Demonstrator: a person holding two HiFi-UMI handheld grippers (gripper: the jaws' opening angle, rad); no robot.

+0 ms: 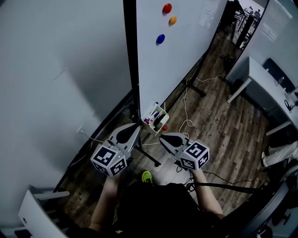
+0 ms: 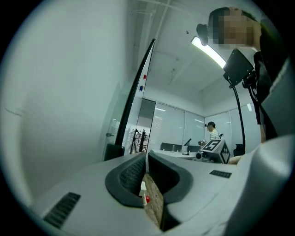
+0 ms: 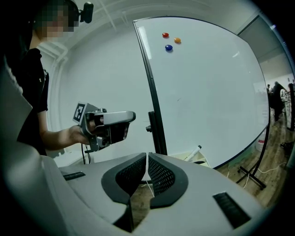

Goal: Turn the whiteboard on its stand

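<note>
Hovering either side of the whiteboard's point(image 1: 181, 51) near edge, left gripper point(image 1: 134, 126) and right gripper point(image 1: 164, 138) both show jaws pinched together and empty, likely readied to push the board round, not grab it.

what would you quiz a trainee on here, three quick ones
1. True or false: the left gripper and the right gripper are both shut with nothing between their jaws.
2. How many magnets are on the whiteboard? A two B three C five
3. What colour is the lowest magnet?
Key: 1 true; 2 B; 3 blue
</note>
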